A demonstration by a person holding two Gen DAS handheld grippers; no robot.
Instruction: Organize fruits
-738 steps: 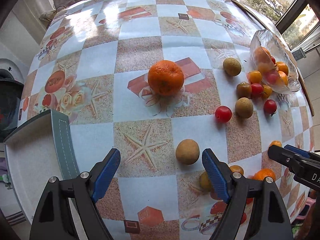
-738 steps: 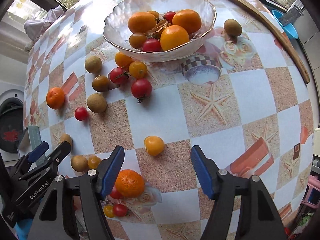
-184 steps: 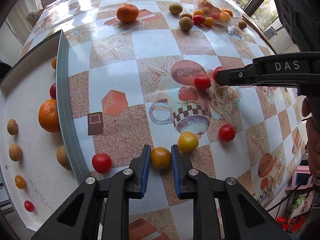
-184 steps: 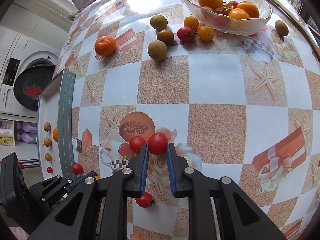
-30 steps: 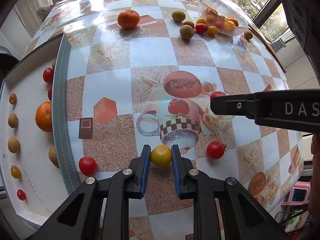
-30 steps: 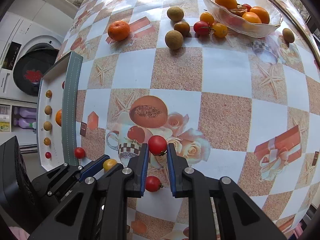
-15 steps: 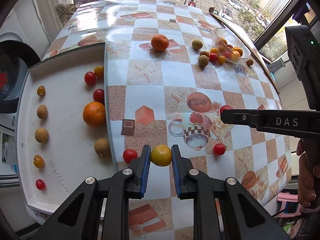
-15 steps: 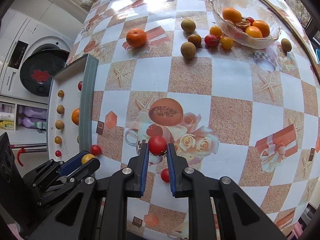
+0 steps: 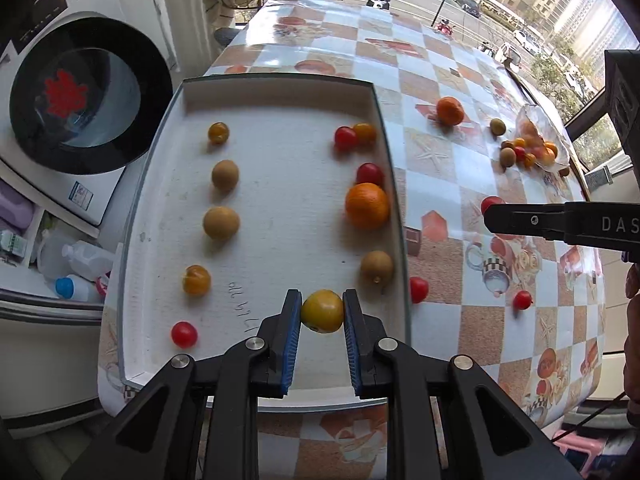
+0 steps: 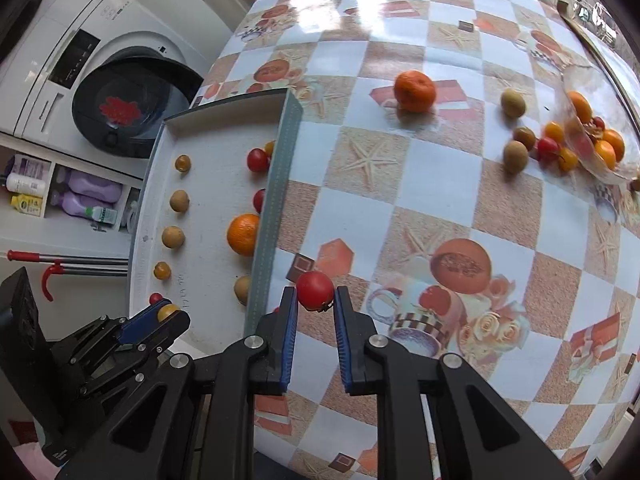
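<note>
left wrist view: left gripper clamped on one yellow tomato, lower centre
tray: ten fruits
right wrist view: right gripper clamped on one red tomato

Table covered in checkered cloth printed with starfish, cups and gift boxes. White tray lies at its edge, below the left gripper's tips. Beyond and right of the right gripper: one orange, loose on the cloth. Glass bowl farther right, small brown, red and yellow fruits just beside it. Two red cherry tomatoes, and, right of the left gripper.
</note>
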